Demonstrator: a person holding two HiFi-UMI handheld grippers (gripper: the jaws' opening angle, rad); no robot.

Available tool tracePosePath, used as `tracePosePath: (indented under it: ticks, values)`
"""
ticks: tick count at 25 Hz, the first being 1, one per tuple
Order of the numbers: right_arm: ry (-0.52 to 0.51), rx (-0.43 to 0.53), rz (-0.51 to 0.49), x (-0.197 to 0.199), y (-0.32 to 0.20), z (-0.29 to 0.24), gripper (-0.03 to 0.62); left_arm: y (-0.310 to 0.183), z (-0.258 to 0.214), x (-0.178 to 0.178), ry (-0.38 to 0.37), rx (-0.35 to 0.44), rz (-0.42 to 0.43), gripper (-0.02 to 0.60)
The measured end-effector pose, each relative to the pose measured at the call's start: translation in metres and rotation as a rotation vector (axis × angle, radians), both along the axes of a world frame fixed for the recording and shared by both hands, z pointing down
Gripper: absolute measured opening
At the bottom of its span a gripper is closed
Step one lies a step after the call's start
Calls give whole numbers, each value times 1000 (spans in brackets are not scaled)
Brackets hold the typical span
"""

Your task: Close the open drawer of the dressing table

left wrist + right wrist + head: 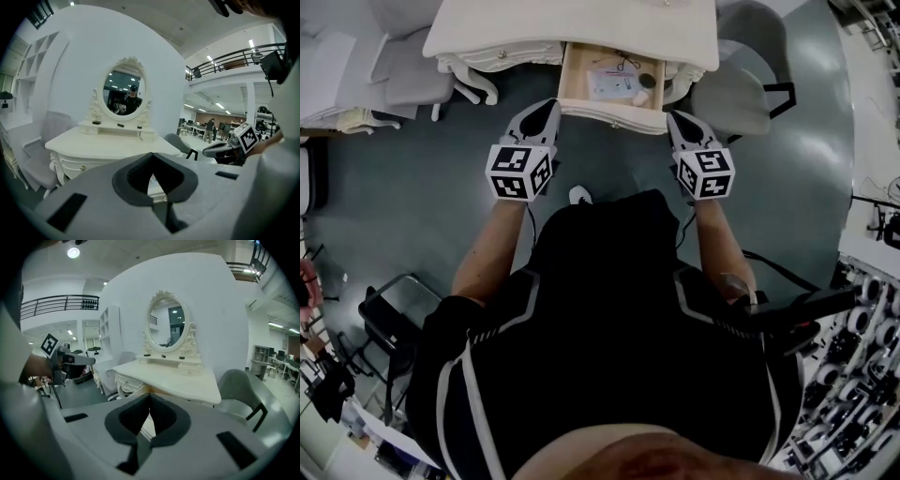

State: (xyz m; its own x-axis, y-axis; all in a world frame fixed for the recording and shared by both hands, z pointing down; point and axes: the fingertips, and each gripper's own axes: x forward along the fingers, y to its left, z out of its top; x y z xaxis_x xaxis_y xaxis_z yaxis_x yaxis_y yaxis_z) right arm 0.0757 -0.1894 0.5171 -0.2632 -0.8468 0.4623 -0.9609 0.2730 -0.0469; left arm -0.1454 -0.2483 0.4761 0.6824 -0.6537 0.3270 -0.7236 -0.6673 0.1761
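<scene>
The white dressing table stands at the top of the head view, and its centre drawer is pulled out toward me. Papers and a small dark object lie inside. My left gripper is shut, its tips just at the drawer front's left corner. Shut too, my right gripper sits off the front's right corner. In the left gripper view the closed jaws of the left gripper point at the table under its oval mirror. The right gripper view has the right gripper aimed at the tabletop. Neither holds anything.
A pale grey chair stands left of the table, and a darker grey chair right of it. A black stool is at my lower left. Benches crowded with equipment line the right edge. The floor is dark grey.
</scene>
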Motion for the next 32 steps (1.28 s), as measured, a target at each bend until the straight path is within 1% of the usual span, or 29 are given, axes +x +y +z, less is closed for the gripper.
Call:
tracePosePath:
  ticks: [4, 6, 9, 12, 16, 18, 21, 25, 32]
  values:
    - [24, -77, 29, -2, 3, 45, 5, -8, 32, 0, -8, -64, 23, 0]
    - [31, -115, 38, -1, 6, 67, 5, -6, 47, 4, -17, -84, 42, 0]
    - [34, -181, 41, -2, 9, 102, 5, -7, 65, 6, -57, -101, 62, 0]
    - [48, -244, 14, -4, 13, 134, 5, -10, 78, 6, -82, -127, 67, 0]
    - [46, -305, -5, -5, 13, 164, 5, -13, 95, 8, -155, -132, 87, 0]
    - [46, -330, -15, -6, 12, 176, 5, -15, 100, 9, -176, -139, 93, 0]
    - [56, -358, -25, -4, 8, 191, 5, -18, 102, 11, -173, -153, 82, 0]
    - [55, -402, 7, 3, 6, 206, 5, -18, 104, 10, -184, -168, 81, 0]
    - [36, -413, 11, 4, -3, 215, 5, -28, 105, -1, -186, -182, 47, 0]
